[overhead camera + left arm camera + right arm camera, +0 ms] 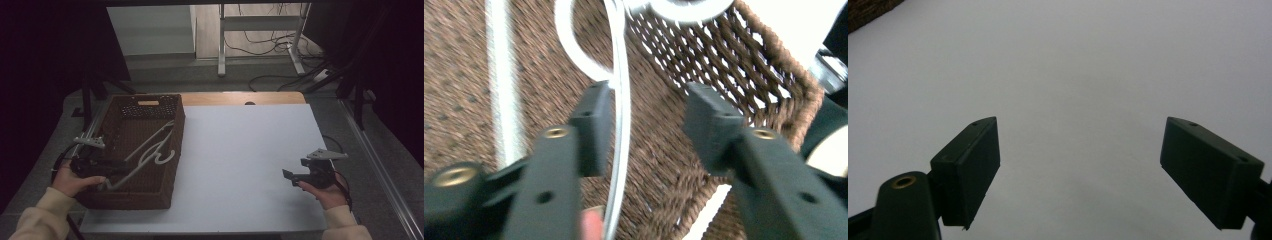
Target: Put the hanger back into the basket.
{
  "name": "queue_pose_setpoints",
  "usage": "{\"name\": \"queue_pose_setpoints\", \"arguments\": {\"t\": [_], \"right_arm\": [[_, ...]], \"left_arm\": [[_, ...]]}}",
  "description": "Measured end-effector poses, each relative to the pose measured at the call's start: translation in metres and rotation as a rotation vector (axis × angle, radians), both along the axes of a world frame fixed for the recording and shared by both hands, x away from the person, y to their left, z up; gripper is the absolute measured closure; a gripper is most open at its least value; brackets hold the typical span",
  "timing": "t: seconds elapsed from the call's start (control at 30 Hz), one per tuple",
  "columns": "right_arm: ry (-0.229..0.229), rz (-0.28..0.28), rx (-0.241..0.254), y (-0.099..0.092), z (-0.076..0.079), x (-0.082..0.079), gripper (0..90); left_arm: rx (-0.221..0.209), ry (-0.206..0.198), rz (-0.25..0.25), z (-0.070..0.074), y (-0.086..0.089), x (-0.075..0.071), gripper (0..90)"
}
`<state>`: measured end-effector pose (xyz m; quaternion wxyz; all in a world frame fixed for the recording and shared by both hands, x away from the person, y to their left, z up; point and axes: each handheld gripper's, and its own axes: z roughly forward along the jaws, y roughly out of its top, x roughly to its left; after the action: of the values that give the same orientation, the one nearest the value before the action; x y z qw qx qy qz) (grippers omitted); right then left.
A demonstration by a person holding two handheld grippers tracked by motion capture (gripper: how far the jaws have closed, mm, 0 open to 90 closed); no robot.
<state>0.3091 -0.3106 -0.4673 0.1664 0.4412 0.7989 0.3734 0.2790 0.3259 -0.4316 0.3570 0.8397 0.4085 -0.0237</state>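
Basket [172, 165] hangers [150, 150] diagonal, hooks rightward

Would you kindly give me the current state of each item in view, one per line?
Left gripper: open, reaching into the basket, a hanger bar between its jaws beside the left pad.
Right gripper: open, nothing between its jaws, above the bare table.
White hangers: lying in the basket.
Wicker basket: upright on the table's left side.
Table: white top.

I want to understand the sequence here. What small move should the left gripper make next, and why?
Probably lift the left gripper straight up out of the basket. Its jaws stand apart, the white hanger runs loose between them beside one pad, and it lies on the basket floor, so the placing looks finished.
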Motion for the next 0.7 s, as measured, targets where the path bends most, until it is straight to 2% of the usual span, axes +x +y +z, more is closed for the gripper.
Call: {"name": "queue_pose_setpoints", "arguments": {"t": [0.03, 0.07, 0.1, 0.17, 0.33, 0.4, 0.53, 0.57, 0.63, 0.7], "right_arm": [[-0.001, 0.001, -0.001, 0.0, 0.0, 0.0, 16.2], [-0.001, 0.001, -0.001, 0.0, 0.0, 0.0, 16.2], [0.001, 0.0, 0.001, 0.001, 0.001, 0.0, 16.2], [-0.001, 0.003, -0.001, 0.001, 0.001, 0.0, 16.2], [-0.002, 0.002, 0.002, 0.001, 0.001, 0.0, 16.2], [-0.003, 0.002, 0.008, 0.001, 0.001, 0.0, 16.1], [-0.007, 0.006, 0.016, 0.0, 0.002, -0.001, 15.8], [-0.007, 0.007, 0.017, 0.0, 0.002, -0.001, 15.7], [-0.009, 0.013, 0.018, 0.0, 0.003, -0.001, 15.5], [-0.008, 0.015, 0.018, 0.001, 0.003, -0.002, 15.4]], "left_arm": [[-0.003, -0.019, 0.023, 0.002, 0.0, 0.0, 45.7], [-0.003, -0.019, 0.023, 0.002, 0.0, 0.0, 42.5], [0.001, -0.036, 0.038, 0.005, -0.002, -0.001, 39.0], [-0.003, -0.051, 0.042, 0.007, -0.004, -0.002, 35.4], [-0.015, -0.079, 0.055, 0.008, -0.014, -0.004, 31.7], [-0.003, -0.091, 0.072, 0.008, -0.019, -0.004, 29.9], [-0.013, -0.117, 0.099, 0.009, -0.027, -0.005, 27.8], [-0.007, -0.135, 0.114, 0.011, -0.033, -0.006, 27.5], [0.003, -0.144, 0.133, 0.011, -0.039, -0.006, 26.6], [0.014, -0.155, 0.133, 0.01, -0.045, -0.006, 25.4]]}}
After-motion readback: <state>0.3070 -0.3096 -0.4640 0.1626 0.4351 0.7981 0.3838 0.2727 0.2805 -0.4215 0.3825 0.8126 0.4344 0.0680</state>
